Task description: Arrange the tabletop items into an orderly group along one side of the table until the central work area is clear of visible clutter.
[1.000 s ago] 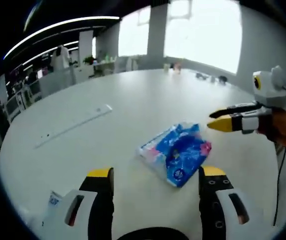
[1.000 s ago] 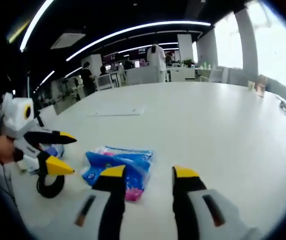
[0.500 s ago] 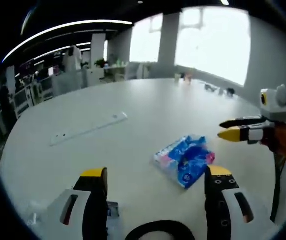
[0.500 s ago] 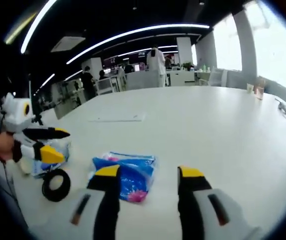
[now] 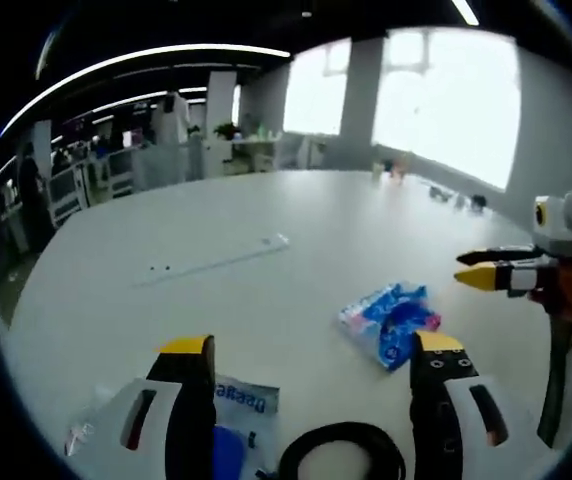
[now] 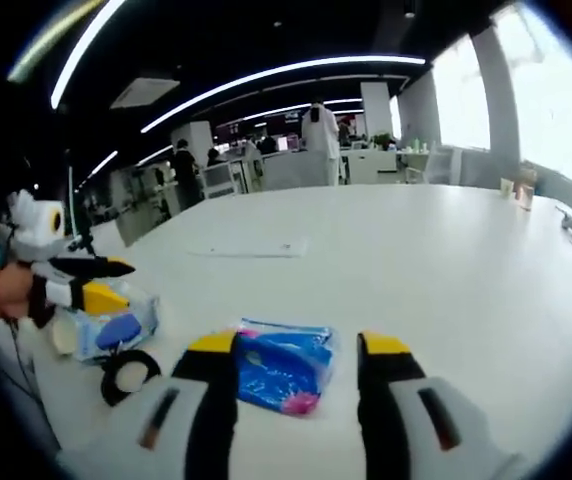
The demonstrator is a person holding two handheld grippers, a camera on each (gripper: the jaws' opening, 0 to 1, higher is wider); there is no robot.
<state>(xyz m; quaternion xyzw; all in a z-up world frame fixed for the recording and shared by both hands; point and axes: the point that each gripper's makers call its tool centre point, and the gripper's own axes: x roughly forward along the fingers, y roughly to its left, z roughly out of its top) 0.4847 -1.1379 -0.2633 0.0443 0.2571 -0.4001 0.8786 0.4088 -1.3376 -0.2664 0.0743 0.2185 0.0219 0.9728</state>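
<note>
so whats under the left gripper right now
Below the left gripper lie a clear bag with blue contents and a black ring on the white table. The bag's far end is covered by the jaws.

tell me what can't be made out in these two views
- Clear bag, left gripper view: lower part hidden behind the left gripper; its print is too blurred to read.
- Black ring, left gripper view: cut off by the bottom edge.
- Blue tissue pack, right gripper view: sides hidden behind the right gripper; label too blurred.
- Flat strip, left gripper view: too small to identify.
</note>
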